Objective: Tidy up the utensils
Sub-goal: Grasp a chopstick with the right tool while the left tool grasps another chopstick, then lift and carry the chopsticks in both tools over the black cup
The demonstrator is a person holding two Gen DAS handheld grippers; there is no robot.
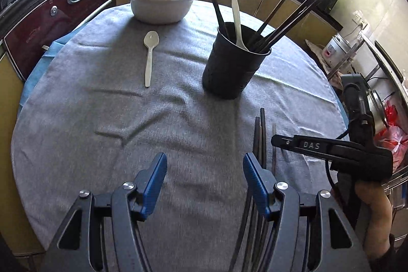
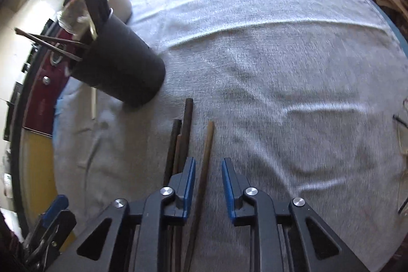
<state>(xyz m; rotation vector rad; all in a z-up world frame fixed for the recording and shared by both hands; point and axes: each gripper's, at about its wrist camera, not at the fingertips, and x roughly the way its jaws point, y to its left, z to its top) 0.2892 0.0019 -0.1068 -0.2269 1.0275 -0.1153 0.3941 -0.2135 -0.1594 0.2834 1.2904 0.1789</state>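
Observation:
A black utensil cup (image 1: 234, 63) stands on the grey cloth, holding several dark chopsticks and a white spoon (image 1: 237, 17). A second white spoon (image 1: 150, 55) lies flat to the cup's left. Several dark chopsticks (image 2: 183, 129) lie side by side on the cloth below the cup (image 2: 122, 68), with a brown chopstick (image 2: 207, 144) just to their right. My right gripper (image 2: 208, 161) points down over them, its blue pads either side of the brown chopstick with a gap still showing. My left gripper (image 1: 205, 159) is open over bare cloth, the chopsticks (image 1: 261, 134) beside its right finger.
A white bowl (image 1: 160, 9) with a bagged bundle in it sits at the table's far side. A dark red oven (image 1: 58, 17) and yellow cabinets ring the round table (image 1: 63, 103). A hand (image 1: 374, 208) holds the right gripper at the table's right edge.

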